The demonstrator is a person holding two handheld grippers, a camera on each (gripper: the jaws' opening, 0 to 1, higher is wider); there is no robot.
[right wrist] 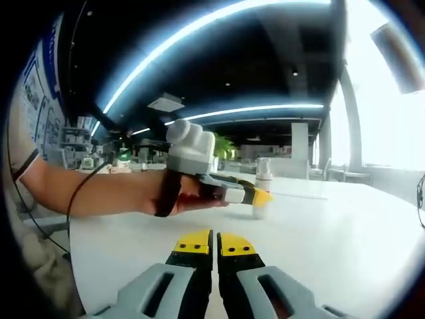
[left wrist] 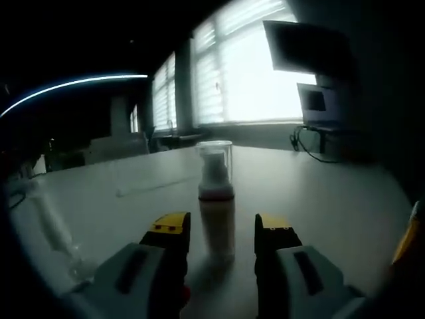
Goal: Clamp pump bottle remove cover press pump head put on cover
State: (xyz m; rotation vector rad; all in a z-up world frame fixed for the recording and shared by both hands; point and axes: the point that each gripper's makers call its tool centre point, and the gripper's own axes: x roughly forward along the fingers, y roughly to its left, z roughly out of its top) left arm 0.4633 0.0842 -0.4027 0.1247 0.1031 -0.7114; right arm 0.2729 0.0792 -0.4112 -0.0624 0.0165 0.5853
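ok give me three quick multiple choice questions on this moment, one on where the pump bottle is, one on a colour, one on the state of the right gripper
1. Where does the pump bottle stand in the left gripper view?
A. between the left gripper's fingers
B. lying on the table's far edge
C. on the windowsill

2. What colour are the tips of the right gripper's fingers?
A. red
B. yellow
C. green

3. How is the right gripper?
A. open wide
B. shut on the bottle
C. shut, holding nothing

Answers: 1 A, the bottle stands upright on the table in the gap between the two fingers. 2 B, both tips are yellow. 3 C, its fingers meet with nothing between them, and the bottle sits farther off.
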